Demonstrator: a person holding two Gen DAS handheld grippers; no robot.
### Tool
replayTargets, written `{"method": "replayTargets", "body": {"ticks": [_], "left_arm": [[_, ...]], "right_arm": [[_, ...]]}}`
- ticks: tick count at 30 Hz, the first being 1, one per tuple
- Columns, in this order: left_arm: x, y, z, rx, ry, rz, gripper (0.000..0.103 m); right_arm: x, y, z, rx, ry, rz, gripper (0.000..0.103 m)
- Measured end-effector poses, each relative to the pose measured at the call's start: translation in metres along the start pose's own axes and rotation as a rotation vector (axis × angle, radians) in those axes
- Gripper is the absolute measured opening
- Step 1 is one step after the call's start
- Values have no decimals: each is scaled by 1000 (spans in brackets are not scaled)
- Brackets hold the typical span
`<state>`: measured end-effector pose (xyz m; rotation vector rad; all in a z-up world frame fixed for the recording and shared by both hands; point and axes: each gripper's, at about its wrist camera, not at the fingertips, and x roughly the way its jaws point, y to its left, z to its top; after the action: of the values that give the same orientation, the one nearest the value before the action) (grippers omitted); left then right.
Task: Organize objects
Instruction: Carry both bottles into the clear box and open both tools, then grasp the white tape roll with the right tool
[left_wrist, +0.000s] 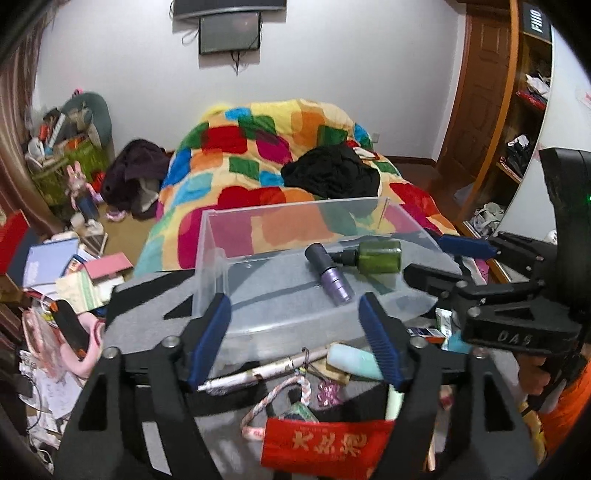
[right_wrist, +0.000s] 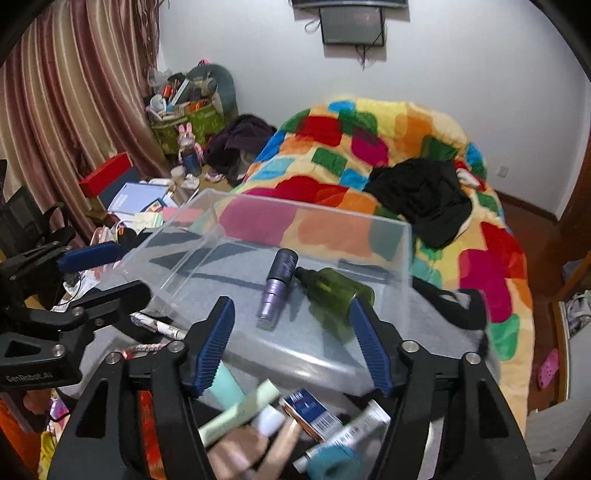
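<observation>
On the grey worktop (left_wrist: 155, 306), in front of the bed with its patchwork quilt (left_wrist: 266, 147), stands a clear plastic box (left_wrist: 218, 258), open at the top. Two bottles lie on their sides inside it: a purple spray bottle (left_wrist: 330, 275) with a dark cap and a green pump bottle (left_wrist: 376, 254), the pump's black nozzle touching the purple one near its cap. In the right wrist view the same pair shows, purple bottle (right_wrist: 275, 286) left, green bottle (right_wrist: 334, 291) right, inside the box (right_wrist: 399, 251).

Left tool (left_wrist: 297, 339): jaws apart, blue pads spread, nothing gripped; it hangs over the box's near edge. Right tool (right_wrist: 291, 343): jaws apart too, empty, also over the near wall of the box. Each tool shows at the edge of the other's view, the right one (left_wrist: 443, 258) beside the box's right side, the left one (right_wrist: 99, 271) by its left side.

Near side of the box, loose clutter on the worktop: a pale mint tube (left_wrist: 354, 360), a white pen-like stick (left_wrist: 258, 373), a braided cord (left_wrist: 273, 398), a red fabric tag (left_wrist: 325, 443) with gold characters. Right view shows more tubes (right_wrist: 236, 410) and a small blue carton (right_wrist: 312, 411), blurred.

A black garment (left_wrist: 332, 173) lies on the quilt. Books and boxes pile up on the left (left_wrist: 55, 258).
</observation>
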<state>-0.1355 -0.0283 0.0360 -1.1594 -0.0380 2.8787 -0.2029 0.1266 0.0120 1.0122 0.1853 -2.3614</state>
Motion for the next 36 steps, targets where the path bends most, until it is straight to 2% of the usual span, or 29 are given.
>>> {"method": "replayTargets", "body": {"ticks": [3,7,14,21,28,31,36], "left_arm": [[-14,-4,-8,11,-22,11,85],[-24,-14,-21,22,-30,17,87],[-9,-39,-48,38,43,1,88],[7,-62,-69,80,78,51,88],[-9,-45,-97,76,87,96,88],[-16,-35,-111,66,100,119,88],[-30,-13,-129,9,109,151,88]], "right_arm": [[-18,-4,-7,8,-33,-18,68],[-38,-14,-20,23,-61,-50,73],[-50,-44,-50,82,-49,-110,74],[-34,-77,-84,164,24,-150,74],[-9,-92,-93,213,80,-138,73],[-3,-89,-92,191,90,-143,64],[7,-84,-94,164,116,-129,38]]}}
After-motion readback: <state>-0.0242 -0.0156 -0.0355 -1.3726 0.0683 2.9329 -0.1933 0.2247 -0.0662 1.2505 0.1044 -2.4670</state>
